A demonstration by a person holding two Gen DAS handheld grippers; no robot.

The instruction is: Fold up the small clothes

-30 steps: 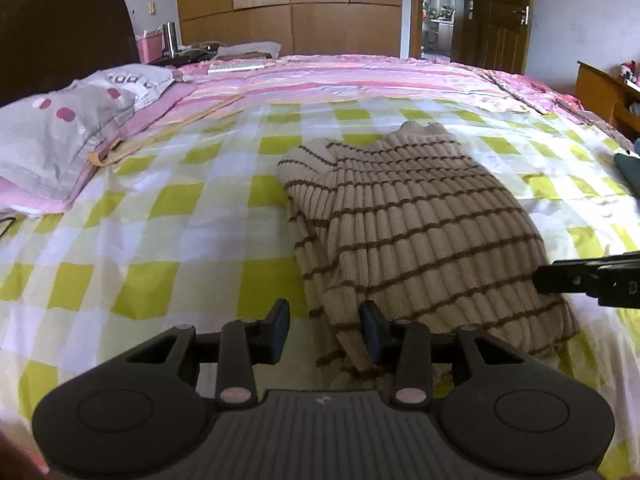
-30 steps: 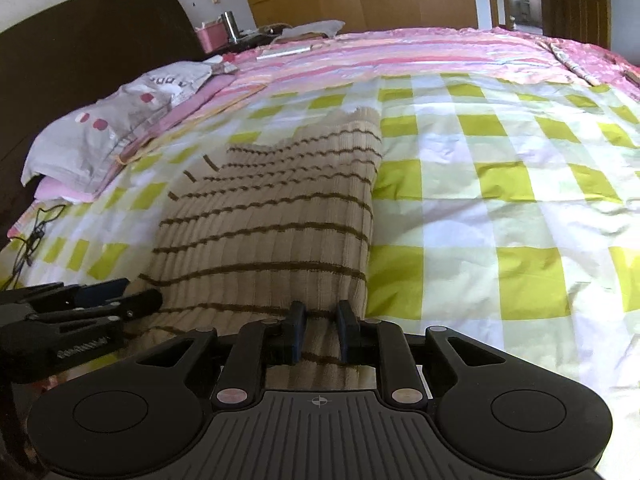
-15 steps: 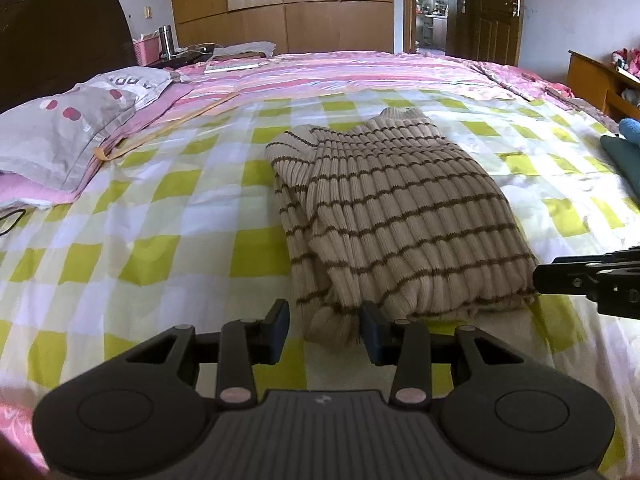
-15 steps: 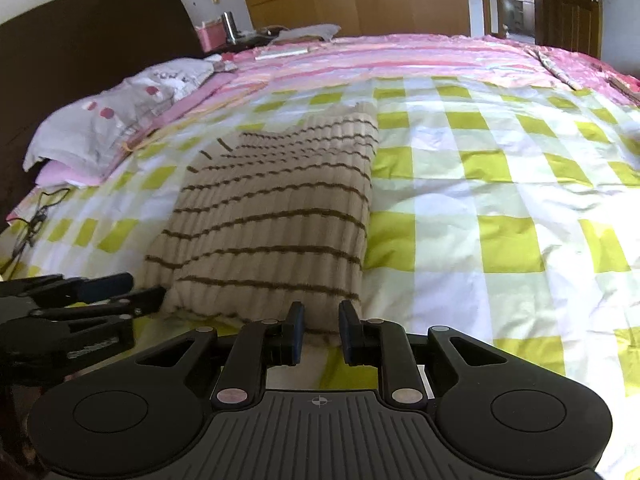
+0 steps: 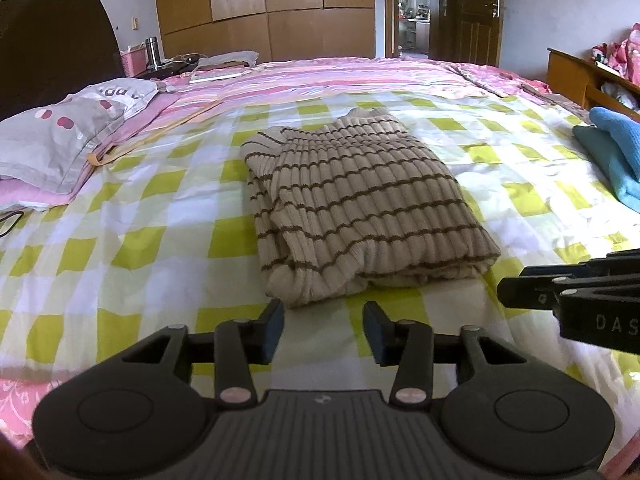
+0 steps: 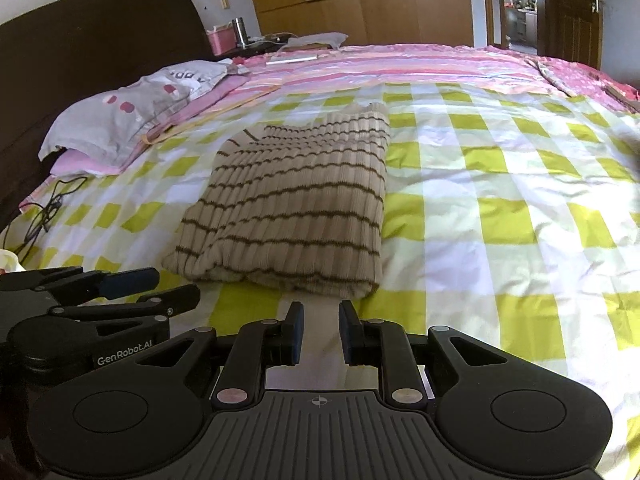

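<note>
A: Where are we with the folding?

B: The wide bed under its yellow-green and white checked sheet (image 5: 160, 216) holds one beige ribbed knit sweater with thin brown stripes (image 5: 360, 200), lying mid-bed as a tidy rectangle with its folded edge toward the cameras. I'd judge this garment's fold finished.

A: And the claws?

B: The left gripper (image 5: 323, 330) sits just short of the sweater's near corner, jaws apart and opening, nothing between them but sheet. The right gripper (image 6: 320, 334) is just short of the near edge too, its jaws parted by a narrow gap, also empty.

A: So what next?

B: Probably either moving the bundle aside or fetching another piece. A folded blue knit garment (image 5: 616, 152) lies at the far right of the bed. Lifting the sweater would call for both claws sliding under that near edge together.
</note>
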